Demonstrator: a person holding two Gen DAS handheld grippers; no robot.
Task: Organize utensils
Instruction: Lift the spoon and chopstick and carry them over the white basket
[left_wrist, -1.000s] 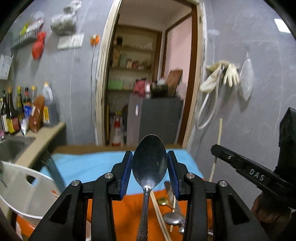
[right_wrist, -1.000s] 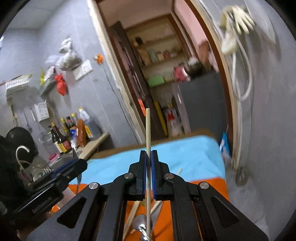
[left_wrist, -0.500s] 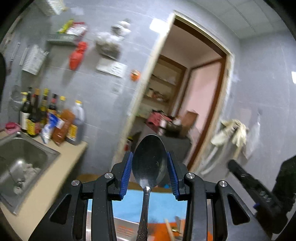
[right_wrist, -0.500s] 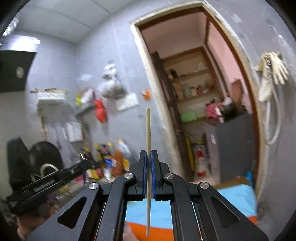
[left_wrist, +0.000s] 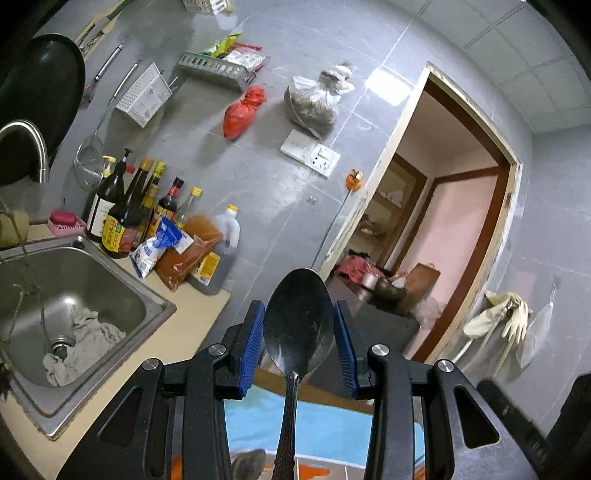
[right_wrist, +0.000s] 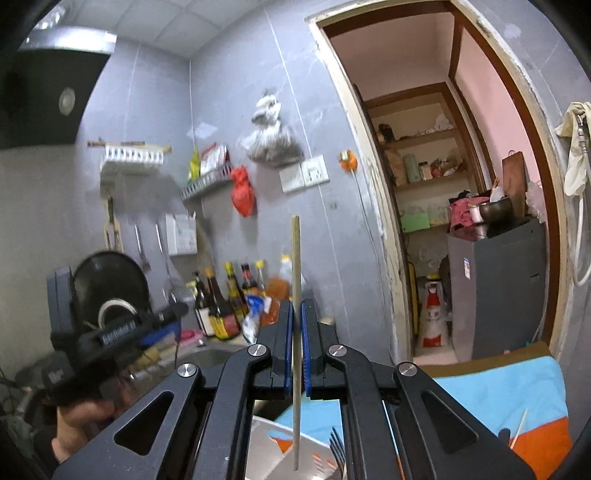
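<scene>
Left wrist view now tilts toward the sink (left_wrist: 79, 295); left gripper (left_wrist: 299, 343) clamps spoon (left_wrist: 298, 325), right gripper (right_wrist: 296, 345) chopstick (right_wrist: 295, 280)

both wrist views look forward along their fingers, tilted up at the grey wall (left_wrist: 280, 206). both share the doorway (right_wrist: 461, 206) and bottles (left_wrist: 136, 214).
</scene>
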